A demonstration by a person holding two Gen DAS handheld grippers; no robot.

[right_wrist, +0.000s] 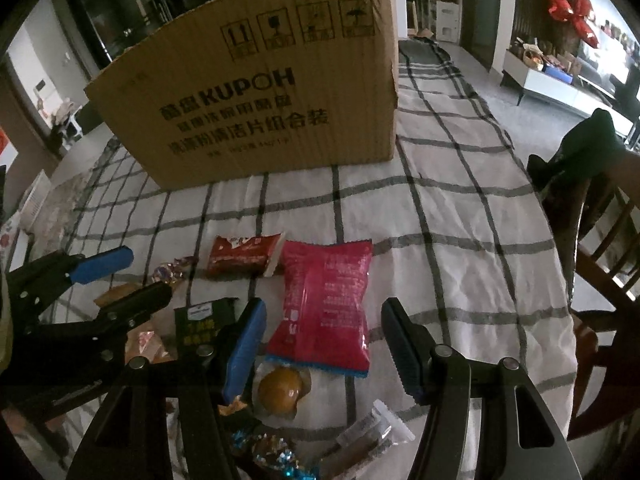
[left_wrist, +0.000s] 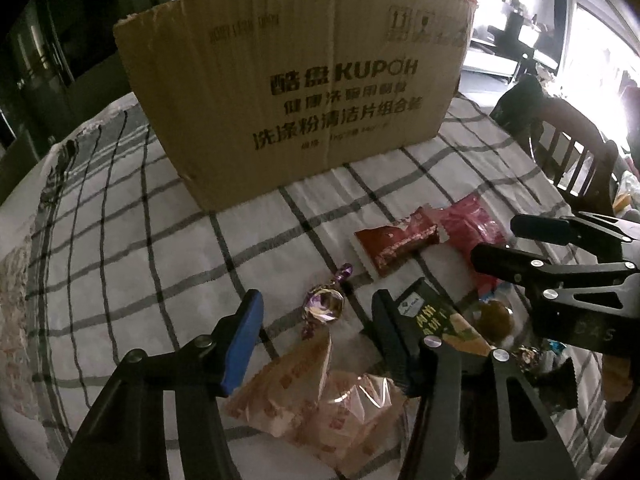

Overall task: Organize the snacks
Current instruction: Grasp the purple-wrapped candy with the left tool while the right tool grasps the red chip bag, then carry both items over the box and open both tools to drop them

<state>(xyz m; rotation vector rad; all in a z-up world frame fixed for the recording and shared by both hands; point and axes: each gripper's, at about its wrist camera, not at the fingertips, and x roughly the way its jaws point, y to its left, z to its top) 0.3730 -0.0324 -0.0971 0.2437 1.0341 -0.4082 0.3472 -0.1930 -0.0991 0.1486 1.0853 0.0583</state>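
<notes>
A cardboard box (left_wrist: pixel 296 92) stands at the far side of the checked tablecloth; it also shows in the right wrist view (right_wrist: pixel 256 96). My left gripper (left_wrist: pixel 316 328) is open and empty, just above a purple wrapped candy (left_wrist: pixel 324 304) and a pale orange packet (left_wrist: pixel 320 396). My right gripper (right_wrist: pixel 324 340) is open and empty over a pink snack bag (right_wrist: pixel 324 300). A red-brown packet (right_wrist: pixel 244 258), a dark green packet (right_wrist: pixel 200 320) and a round brown cake (right_wrist: pixel 280 392) lie nearby.
A clear-wrapped bar (right_wrist: pixel 368 440) and blue-foil candies (right_wrist: pixel 272 456) lie at the near edge. A wooden chair (right_wrist: pixel 600 248) stands on the right of the table. The tablecloth (right_wrist: pixel 460 240) runs right of the box.
</notes>
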